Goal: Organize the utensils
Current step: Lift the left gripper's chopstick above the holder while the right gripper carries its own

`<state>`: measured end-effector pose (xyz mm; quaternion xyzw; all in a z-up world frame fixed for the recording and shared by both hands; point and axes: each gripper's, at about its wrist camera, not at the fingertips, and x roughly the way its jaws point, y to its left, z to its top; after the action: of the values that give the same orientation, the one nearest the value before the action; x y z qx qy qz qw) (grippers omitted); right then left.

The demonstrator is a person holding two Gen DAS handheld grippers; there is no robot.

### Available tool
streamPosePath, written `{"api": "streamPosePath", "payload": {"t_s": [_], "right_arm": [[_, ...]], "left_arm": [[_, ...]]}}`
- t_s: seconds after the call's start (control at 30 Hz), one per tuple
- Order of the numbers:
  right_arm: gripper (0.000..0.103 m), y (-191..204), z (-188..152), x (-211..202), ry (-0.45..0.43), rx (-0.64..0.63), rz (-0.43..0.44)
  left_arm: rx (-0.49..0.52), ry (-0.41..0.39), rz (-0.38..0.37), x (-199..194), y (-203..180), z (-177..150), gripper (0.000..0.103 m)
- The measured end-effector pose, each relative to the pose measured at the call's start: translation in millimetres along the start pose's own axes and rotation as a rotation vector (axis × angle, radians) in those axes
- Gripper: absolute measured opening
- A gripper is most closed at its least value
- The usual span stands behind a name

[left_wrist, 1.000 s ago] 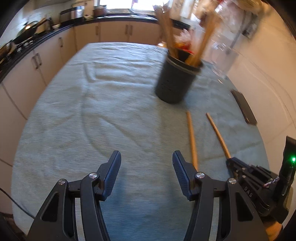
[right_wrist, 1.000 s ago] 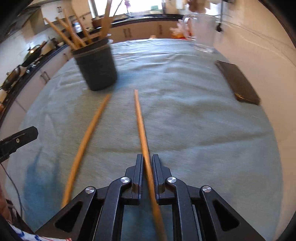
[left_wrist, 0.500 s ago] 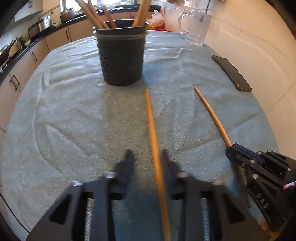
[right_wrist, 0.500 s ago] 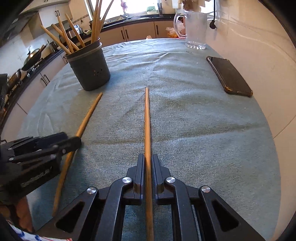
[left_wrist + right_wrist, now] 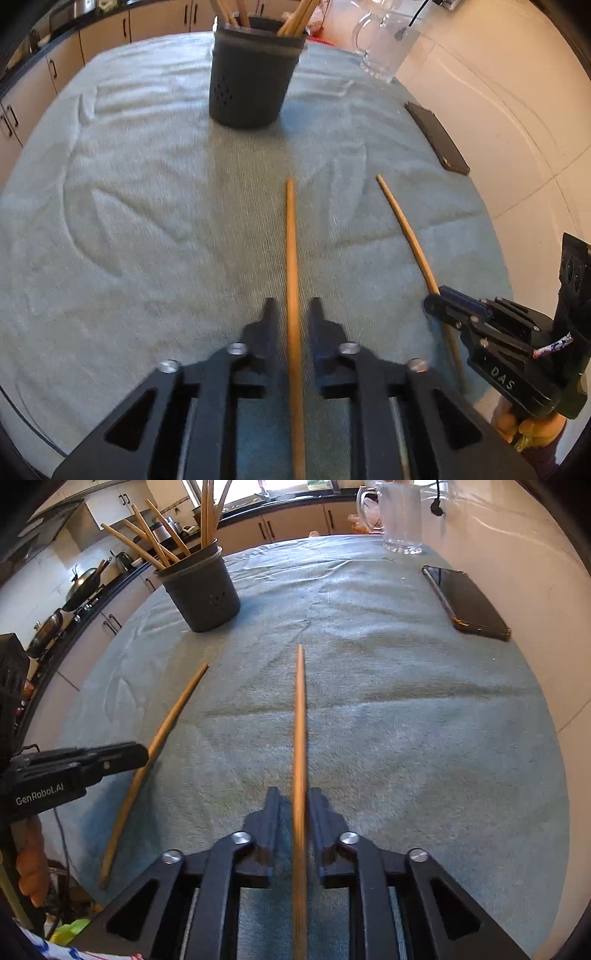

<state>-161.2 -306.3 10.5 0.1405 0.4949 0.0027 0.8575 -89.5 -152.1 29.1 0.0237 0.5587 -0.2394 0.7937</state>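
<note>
Two long wooden sticks lie on a green-grey cloth. My left gripper [image 5: 291, 314] straddles the left stick [image 5: 291, 236], jaws narrow with small gaps either side; it also shows in the right wrist view [image 5: 122, 755]. My right gripper [image 5: 299, 805] straddles the right stick [image 5: 300, 716], jaws slightly apart with small gaps; it also shows in the left wrist view [image 5: 439, 302]. A dark utensil holder [image 5: 251, 74] with several wooden sticks stands ahead, also in the right wrist view [image 5: 201, 587].
A black phone [image 5: 465, 602] lies at the right edge near the wall. A glass mug [image 5: 400, 517] stands at the far right. The cloth [image 5: 129, 184] covers the tabletop; kitchen cabinets and a stove run behind and to the left.
My left gripper swung right, came over the left stick and narrowed around it. My right gripper's jaws, shut on the right stick before, have parted slightly.
</note>
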Motion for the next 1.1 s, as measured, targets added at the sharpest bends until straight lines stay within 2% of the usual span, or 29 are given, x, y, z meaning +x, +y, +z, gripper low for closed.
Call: {"api": "streamPosePath", "payload": {"t_s": [0.1,0.23,0.3,0.47,0.63,0.7,0.73,0.8,0.87,1.1], "right_arm": [[0.018,5,14,6,0.007,-0.029,-0.021],[0.018,11,36,22,0.027,-0.072,-0.053],[0.016,12,51,30,0.032,-0.079,-0.061],[0.013,16,74,44,0.036,-0.133,-0.096],[0.007,18,80,50,0.01,-0.146,-0.108],[0.006,20,78,50,-0.006,-0.157,-0.117],[0.006,20,77,49,-0.014,-0.157,-0.115],[0.006,15,76,44,-0.026,-0.122,-0.08],[0.006,12,75,30,-0.061,-0.101,-0.057],[0.006,22,66,-34,-0.234,-0.099,0.009]], "left_arm": [[0.023,-0.015,0.023,4,-4,16,0.025],[0.029,0.05,0.023,32,-4,37,0.024],[0.048,0.031,0.042,35,-8,45,0.024],[0.038,0.017,0.014,42,-6,59,0.024],[0.046,-0.035,0.006,44,-7,60,0.024],[0.054,-0.051,0.025,46,-8,60,0.005],[0.04,-0.049,0.001,45,-5,61,0.005],[-0.01,-0.062,-0.025,37,2,61,0.005],[-0.018,-0.104,-0.022,24,4,60,0.005],[-0.02,-0.291,-0.048,-51,2,45,0.005]]}}
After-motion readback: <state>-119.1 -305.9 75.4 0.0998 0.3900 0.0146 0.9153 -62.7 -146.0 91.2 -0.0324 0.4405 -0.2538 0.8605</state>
